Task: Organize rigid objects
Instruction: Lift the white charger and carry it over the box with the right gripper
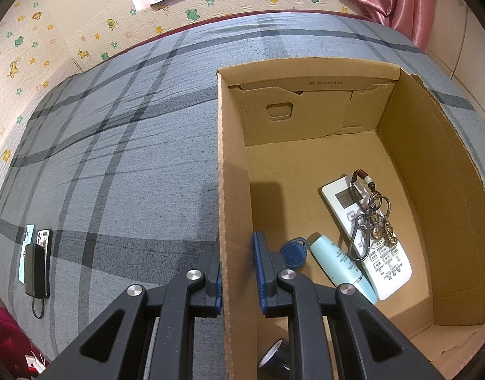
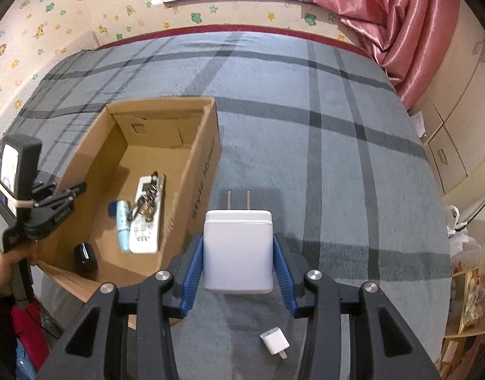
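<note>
Right gripper [image 2: 238, 253]: clamping white charger [image 2: 238, 250], prongs pointing ahead
Cardboard box [image 2: 204, 171]: lying left of those jaws
Left gripper [image 1: 239, 272]: pinching box wall

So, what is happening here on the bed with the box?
A person is sorting small items into a cardboard box on the bed. The left gripper is clamped on the box's side wall. The right gripper holds a white charger, prongs forward, above the blanket beside the box. Inside already lie a remote, keys, a pale blue tube and a blue tag. A smaller white adapter is on the blanket.
</note>
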Motion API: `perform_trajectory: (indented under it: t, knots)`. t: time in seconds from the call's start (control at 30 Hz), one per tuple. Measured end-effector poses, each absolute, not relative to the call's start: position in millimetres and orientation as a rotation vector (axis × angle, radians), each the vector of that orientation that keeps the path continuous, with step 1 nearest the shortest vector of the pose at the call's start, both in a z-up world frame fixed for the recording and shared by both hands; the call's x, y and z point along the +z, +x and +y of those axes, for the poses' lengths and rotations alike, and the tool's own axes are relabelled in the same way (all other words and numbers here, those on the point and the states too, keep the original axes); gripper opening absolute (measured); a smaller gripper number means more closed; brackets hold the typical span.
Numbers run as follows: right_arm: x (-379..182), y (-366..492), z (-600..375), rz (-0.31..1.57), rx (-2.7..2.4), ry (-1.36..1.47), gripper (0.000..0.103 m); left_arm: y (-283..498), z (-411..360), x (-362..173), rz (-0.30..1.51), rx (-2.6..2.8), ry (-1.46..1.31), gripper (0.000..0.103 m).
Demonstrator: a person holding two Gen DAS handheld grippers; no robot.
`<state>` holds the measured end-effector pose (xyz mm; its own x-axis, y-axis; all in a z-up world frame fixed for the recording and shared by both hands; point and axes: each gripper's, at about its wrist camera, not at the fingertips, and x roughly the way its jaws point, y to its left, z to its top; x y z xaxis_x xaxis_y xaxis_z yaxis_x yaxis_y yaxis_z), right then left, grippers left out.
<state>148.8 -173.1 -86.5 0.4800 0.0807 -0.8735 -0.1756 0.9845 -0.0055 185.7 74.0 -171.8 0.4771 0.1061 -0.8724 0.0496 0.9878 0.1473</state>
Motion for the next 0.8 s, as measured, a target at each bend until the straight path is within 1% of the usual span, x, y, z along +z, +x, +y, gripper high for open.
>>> perform_trajectory:
  t: [0.43, 0.8]
  knots:
    - [-67.0, 168.1, -135.4, 1.015, 0.227, -0.116, 0.046, 185.2, 73.2, -173.8, 1.073, 0.031, 0.154, 0.016]
    - [-76.0, 186.2, -91.6, 1.023, 0.318, -0.124, 0.046, 185.0, 73.6, -172.6, 1.073, 0.028, 0.147, 0.016]
